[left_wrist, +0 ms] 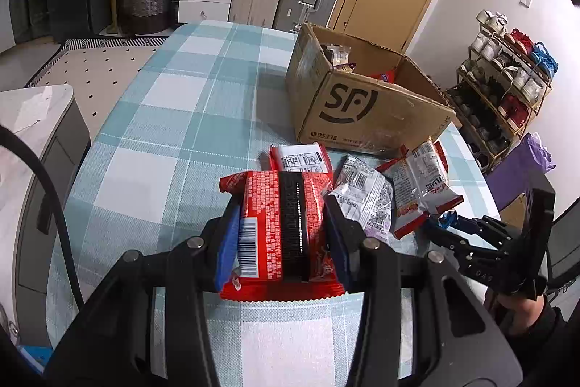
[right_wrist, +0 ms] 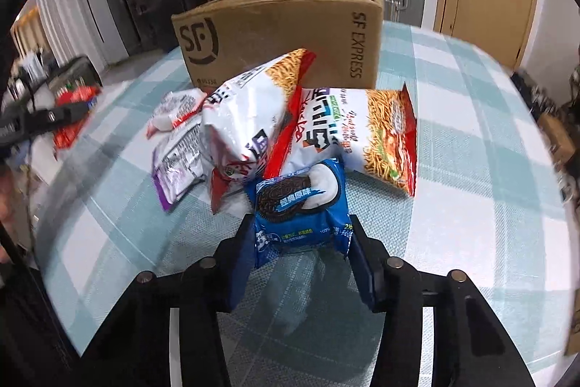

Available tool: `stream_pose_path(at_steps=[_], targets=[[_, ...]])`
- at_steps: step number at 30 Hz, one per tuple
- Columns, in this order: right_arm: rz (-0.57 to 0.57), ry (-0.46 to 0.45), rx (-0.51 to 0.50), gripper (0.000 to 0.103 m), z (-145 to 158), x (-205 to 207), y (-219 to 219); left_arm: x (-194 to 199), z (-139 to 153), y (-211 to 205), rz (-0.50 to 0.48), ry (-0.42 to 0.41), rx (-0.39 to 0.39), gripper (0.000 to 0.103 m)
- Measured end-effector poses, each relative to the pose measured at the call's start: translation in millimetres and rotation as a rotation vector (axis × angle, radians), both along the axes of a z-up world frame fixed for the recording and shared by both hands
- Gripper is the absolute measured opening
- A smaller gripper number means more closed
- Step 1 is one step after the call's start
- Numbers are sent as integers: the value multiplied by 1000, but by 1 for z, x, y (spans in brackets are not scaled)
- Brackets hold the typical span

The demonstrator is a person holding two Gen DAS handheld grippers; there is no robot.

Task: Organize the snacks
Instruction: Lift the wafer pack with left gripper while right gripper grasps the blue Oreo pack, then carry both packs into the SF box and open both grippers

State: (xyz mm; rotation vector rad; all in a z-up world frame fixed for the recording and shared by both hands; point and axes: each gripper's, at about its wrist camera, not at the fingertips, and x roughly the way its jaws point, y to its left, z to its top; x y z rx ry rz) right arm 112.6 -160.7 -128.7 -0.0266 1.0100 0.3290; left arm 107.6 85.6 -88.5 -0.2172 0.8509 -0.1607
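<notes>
- Left gripper (left_wrist: 282, 234) is clamped on a red snack pack (left_wrist: 281, 227), blue pads squeezing both long sides, jaws only a little apart. The pack sits low over the table (left_wrist: 163, 118), toward the near edge.
- Right gripper (right_wrist: 299, 242) has the blue cookie pack (right_wrist: 302, 205) between its pads. No earlier picture to compare, but the pads look pressed against both sides of the wrapper, so I'd call it gripped, narrow opening.
- The cardboard box (left_wrist: 362, 104) stands open toward the far edge of the table, with a few snacks already inside.
- Still loose on the table in front of the box: 2 big noodle-snack bags (right_wrist: 348, 133), one leaning on the other, a white and purple pack (right_wrist: 177, 165), and another red pack (left_wrist: 301, 158) right behind the held one.
- My take on doing this step well: lift both packs straight up before heading for the box. The cookie pack touches the noodle bags, so dragging it sideways probably tips the leaning one.
- Wrappers are slick and puffy, so keep the squeeze firm but don't crush the cookies.
- Clear the box's near wall, then let go low inside, 1 hand at a time so the grippers don't bump.
</notes>
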Motion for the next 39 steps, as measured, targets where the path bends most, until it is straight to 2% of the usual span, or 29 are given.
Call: stream_pose_path(at_steps=[5,14,21,32,39], targets=[[12,1,15,44,3,-3,0,-3,1,-6,-12,-12,28,41],[18,-1,53,43,8,-7,-3,-3,0,-5,-15,-8,32,41],[12,-42,110,43,26,-18,-9,-3,-1,-5,-13,-6,33,41],[7,-120,127,43,54,-32,-12,-10,-4,-10,9,-3,44,41],[7,-175,182,43,74,-45,-16,-22,-2,-32,-40,-4,54,41]])
